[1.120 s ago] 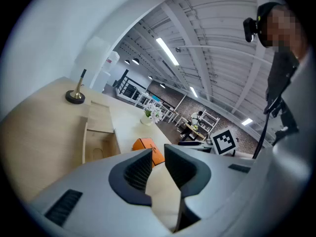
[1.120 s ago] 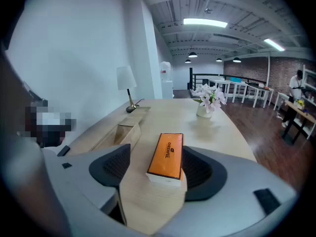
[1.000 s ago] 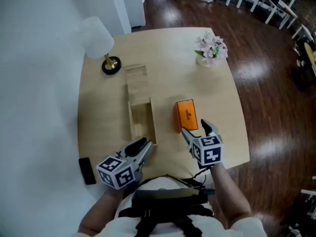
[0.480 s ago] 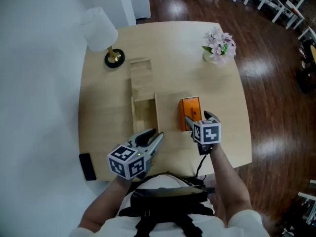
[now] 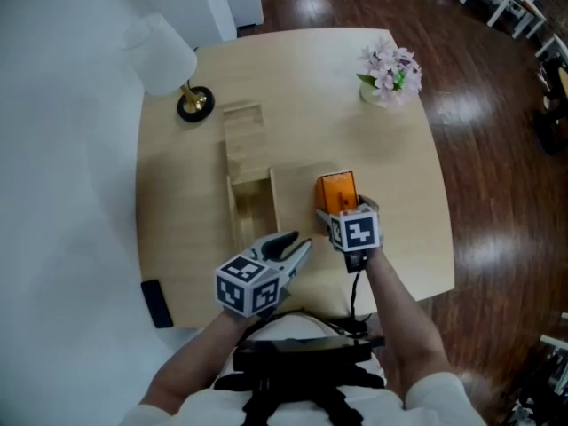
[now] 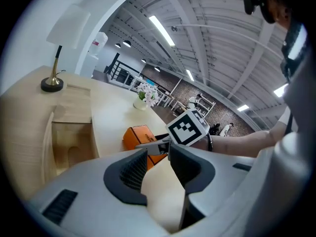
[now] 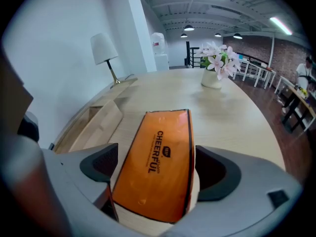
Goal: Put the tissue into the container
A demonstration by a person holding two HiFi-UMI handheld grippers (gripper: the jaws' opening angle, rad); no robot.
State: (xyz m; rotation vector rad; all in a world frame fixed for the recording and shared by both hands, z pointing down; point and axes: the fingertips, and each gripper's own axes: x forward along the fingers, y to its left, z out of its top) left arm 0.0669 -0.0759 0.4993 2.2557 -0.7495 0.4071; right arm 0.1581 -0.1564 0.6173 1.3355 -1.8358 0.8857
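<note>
An orange tissue pack lies flat on the round wooden table, right of an open wooden container whose lid lies beyond it. My right gripper reaches over the pack's near end; in the right gripper view the pack sits between the jaws, which are opening, with a gap showing at the left pad. My left gripper hovers near the container's front right corner, jaws slightly apart with nothing between them. From the left gripper view the pack and container lie ahead.
A white-shaded lamp with a brass base stands at the table's back left. A vase of pink flowers is at the back right. A black flat object lies at the front left table edge. Dark wood floor surrounds the table.
My right gripper has moved forward over the tissue pack's near end and its jaws have widened. My left gripper has shifted right and forward toward the container's corner.
</note>
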